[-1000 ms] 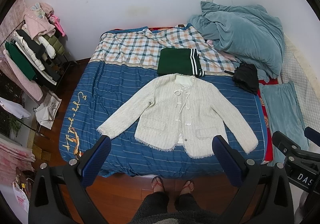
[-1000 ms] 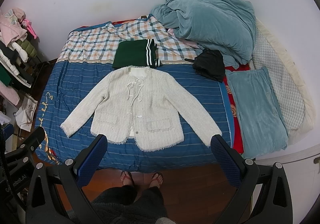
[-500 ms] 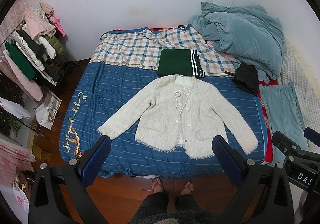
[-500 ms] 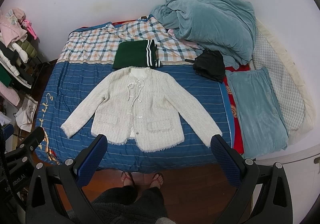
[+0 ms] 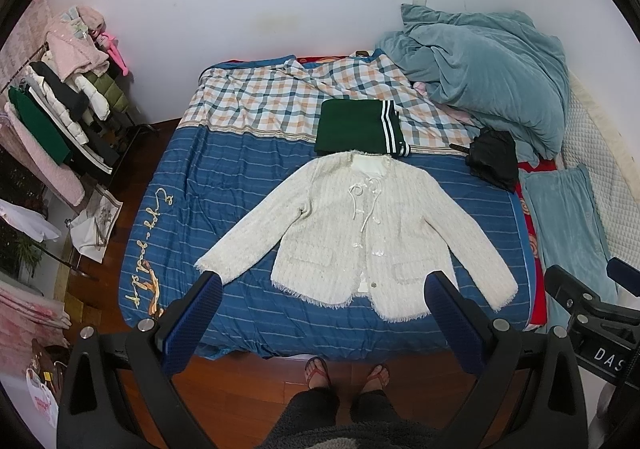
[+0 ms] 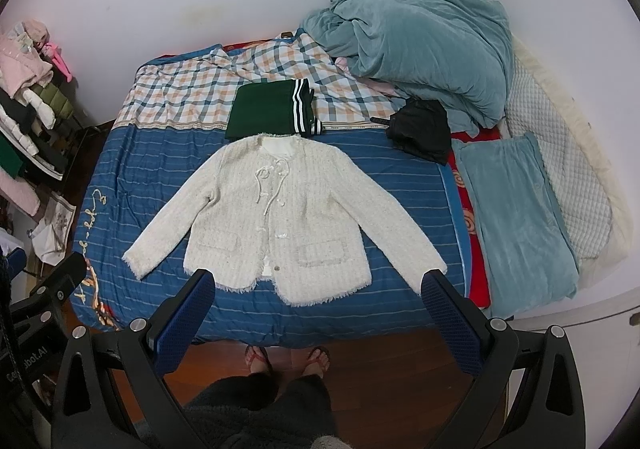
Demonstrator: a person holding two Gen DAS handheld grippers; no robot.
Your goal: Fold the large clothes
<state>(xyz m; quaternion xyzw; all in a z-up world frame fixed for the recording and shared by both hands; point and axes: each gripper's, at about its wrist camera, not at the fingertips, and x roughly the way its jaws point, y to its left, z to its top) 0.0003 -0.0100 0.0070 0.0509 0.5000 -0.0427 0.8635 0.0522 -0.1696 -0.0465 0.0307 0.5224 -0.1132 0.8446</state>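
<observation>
A cream tweed jacket (image 5: 360, 225) lies flat, front up, sleeves spread, on the blue striped bed cover (image 5: 224, 185); it also shows in the right wrist view (image 6: 280, 217). My left gripper (image 5: 320, 285) is open and empty, held high above the bed's near edge, over the jacket's hem. My right gripper (image 6: 318, 281) is open and empty, at the same height beside it. A folded green garment with white stripes (image 5: 356, 127) lies just beyond the jacket's collar, and it shows in the right wrist view (image 6: 268, 115).
A heaped teal blanket (image 6: 420, 45) and a black garment (image 6: 422, 131) lie at the bed's far right. A teal pillow (image 6: 516, 217) lies at the right. A clothes rack (image 5: 60, 121) stands on the left. The person's feet (image 5: 344, 373) stand on the wooden floor.
</observation>
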